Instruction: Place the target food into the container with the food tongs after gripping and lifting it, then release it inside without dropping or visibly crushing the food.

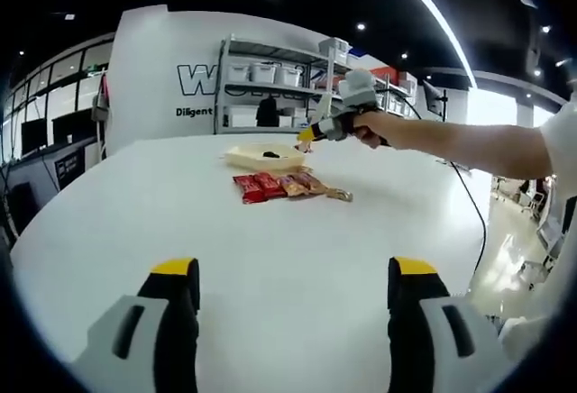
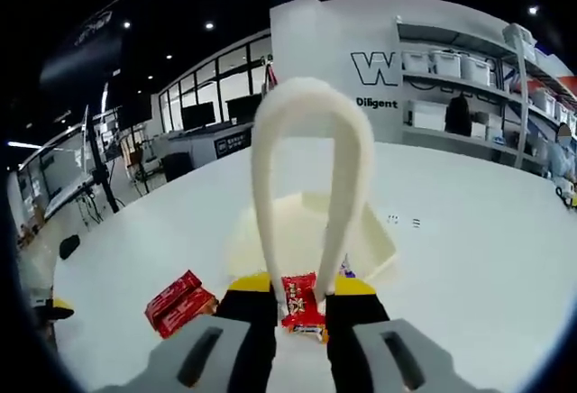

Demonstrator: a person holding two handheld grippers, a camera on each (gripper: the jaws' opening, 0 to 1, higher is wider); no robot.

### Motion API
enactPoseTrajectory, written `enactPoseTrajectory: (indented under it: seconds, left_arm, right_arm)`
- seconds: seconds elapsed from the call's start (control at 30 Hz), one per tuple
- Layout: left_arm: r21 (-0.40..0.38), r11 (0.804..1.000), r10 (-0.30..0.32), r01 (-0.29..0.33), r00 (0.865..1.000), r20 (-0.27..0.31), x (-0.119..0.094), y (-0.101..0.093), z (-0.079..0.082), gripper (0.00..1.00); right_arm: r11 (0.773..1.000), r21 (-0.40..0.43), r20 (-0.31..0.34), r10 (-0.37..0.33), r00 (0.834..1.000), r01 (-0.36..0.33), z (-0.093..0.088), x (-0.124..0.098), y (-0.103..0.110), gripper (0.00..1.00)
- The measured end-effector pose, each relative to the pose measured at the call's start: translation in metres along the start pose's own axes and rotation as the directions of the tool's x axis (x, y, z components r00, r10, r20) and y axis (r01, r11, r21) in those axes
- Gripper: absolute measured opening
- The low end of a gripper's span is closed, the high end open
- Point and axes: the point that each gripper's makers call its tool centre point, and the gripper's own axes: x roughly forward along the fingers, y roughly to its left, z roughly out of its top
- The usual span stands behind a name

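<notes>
My right gripper (image 2: 302,287) is shut on cream food tongs (image 2: 311,132), whose loop arches up ahead of the jaws. A red snack packet (image 2: 302,305) is pinched between the tongs' arms, hanging above the cream container (image 2: 374,235). In the left gripper view, a hand holds the right gripper (image 1: 338,125) over that shallow container (image 1: 266,155), and several red and brown snack packets (image 1: 275,184) lie in a row just in front of it. Low over the near table, my left gripper (image 1: 294,271) is open with nothing between its jaws.
Two red packets (image 2: 180,303) lie on the white table (image 1: 180,213) left of the container. A person's arm (image 1: 469,141) reaches in from the right, with a black cable (image 1: 478,222) trailing off the table edge. Shelving with bins (image 1: 270,77) stands beyond the table.
</notes>
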Motion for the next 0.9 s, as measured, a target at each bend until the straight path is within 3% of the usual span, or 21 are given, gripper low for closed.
enactPoseTrajectory:
  seconds: [0.63, 0.9]
  left_arm:
    - [-0.005, 1.000, 0.005, -0.005, 1.000, -0.019, 0.012, 0.011, -0.002, 0.84]
    - [-0.001, 1.000, 0.004, -0.004, 1.000, -0.017, 0.013, 0.010, 0.000, 0.84]
  right_arm:
    - [1.000, -0.017, -0.037, -0.014, 0.999, 0.013, -0.006, 0.042, -0.010, 0.13]
    - [1.000, -0.004, -0.049, -0.024, 0.998, 0.024, -0.018, 0.038, -0.003, 0.14]
